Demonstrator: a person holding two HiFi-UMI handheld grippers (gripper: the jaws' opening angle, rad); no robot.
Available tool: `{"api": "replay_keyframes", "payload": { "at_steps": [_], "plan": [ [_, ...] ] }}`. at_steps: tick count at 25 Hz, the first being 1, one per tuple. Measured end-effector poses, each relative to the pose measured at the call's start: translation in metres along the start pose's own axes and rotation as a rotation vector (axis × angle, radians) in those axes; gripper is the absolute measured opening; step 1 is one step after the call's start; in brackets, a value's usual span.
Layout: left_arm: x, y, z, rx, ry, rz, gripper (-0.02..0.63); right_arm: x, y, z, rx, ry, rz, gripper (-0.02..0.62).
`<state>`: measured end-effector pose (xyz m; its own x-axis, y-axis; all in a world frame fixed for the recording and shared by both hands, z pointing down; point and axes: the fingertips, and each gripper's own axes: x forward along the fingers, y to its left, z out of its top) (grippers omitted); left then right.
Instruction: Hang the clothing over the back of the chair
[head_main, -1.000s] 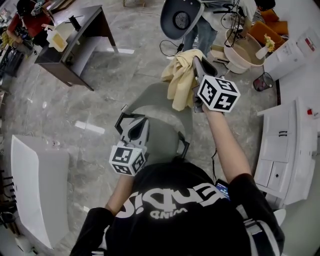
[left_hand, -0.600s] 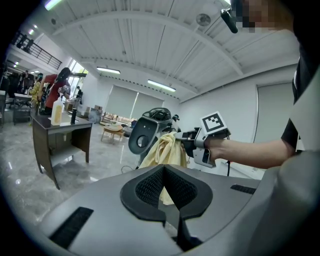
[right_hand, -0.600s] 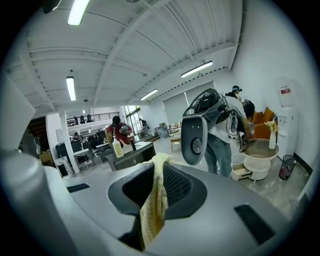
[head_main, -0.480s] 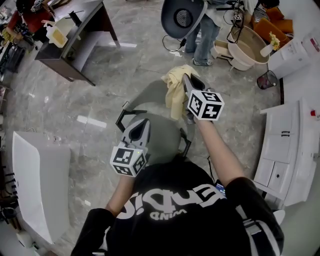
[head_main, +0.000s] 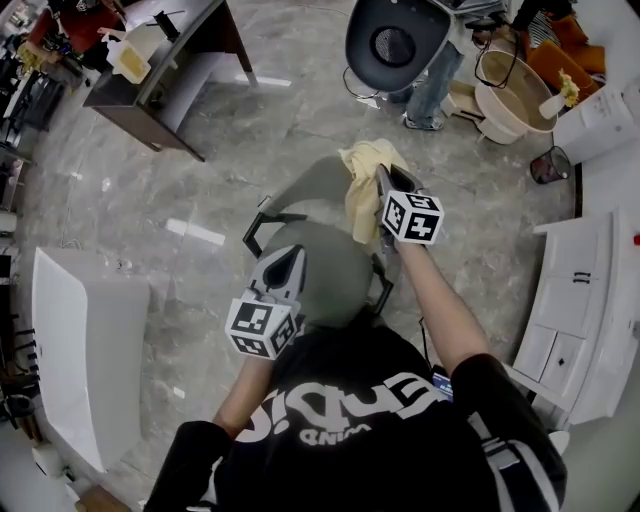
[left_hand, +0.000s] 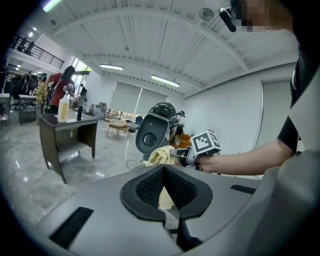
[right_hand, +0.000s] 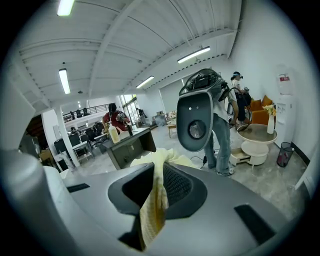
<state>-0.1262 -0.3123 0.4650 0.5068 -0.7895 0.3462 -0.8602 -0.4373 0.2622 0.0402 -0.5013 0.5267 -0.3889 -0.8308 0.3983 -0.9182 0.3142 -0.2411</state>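
Yellow clothing (head_main: 360, 188) hangs pinched in your right tongs (head_main: 383, 174), bunched against the grey chair back (head_main: 322, 186). Your left tongs (head_main: 290, 254) are closed on nothing above the seat. You look mid-drape: next, lay the fabric across the top edge so it hangs both sides, then release.

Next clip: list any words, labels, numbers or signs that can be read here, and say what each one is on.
Large white lettering on the black T-shirt: upside down and warped, not reliably readable.
Cubes on the left gripper and right gripper: black-and-white square markers only, no words.
Small wall sign: too small to read.
On the yellow clothing and the chair: no print visible.
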Motion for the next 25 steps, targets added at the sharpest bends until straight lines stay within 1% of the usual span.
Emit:
{"api": "replay_keyframes", "payload": {
  "at_steps": [7, 11, 15, 19, 21, 25],
  "plan": [
    [-0.006, 0.006, -0.007, -0.007, 0.015, 0.027, 0.015, 0.023, -0.013, -0.040, -0.001, 0.097, -0.049, 0.057],
    [-0.008, 0.007, -0.008, -0.007, 0.020, 0.036, 0.015, 0.031, -0.018, -0.058, -0.010, 0.139, -0.054, 0.057],
    [-0.011, 0.011, -0.009, -0.009, 0.022, 0.051, 0.015, 0.037, -0.023, -0.083, -0.004, 0.202, -0.062, 0.057],
    [-0.013, 0.015, -0.011, -0.010, 0.023, 0.064, 0.015, 0.038, -0.022, -0.087, 0.008, 0.200, -0.048, 0.058],
    [-0.013, 0.013, -0.011, -0.009, 0.022, 0.065, 0.015, 0.036, -0.021, -0.088, 0.008, 0.200, -0.036, 0.072],
    [-0.010, 0.006, -0.012, -0.006, 0.018, 0.052, 0.015, 0.031, -0.018, -0.093, 0.007, 0.205, -0.014, 0.129]
  ]
}}
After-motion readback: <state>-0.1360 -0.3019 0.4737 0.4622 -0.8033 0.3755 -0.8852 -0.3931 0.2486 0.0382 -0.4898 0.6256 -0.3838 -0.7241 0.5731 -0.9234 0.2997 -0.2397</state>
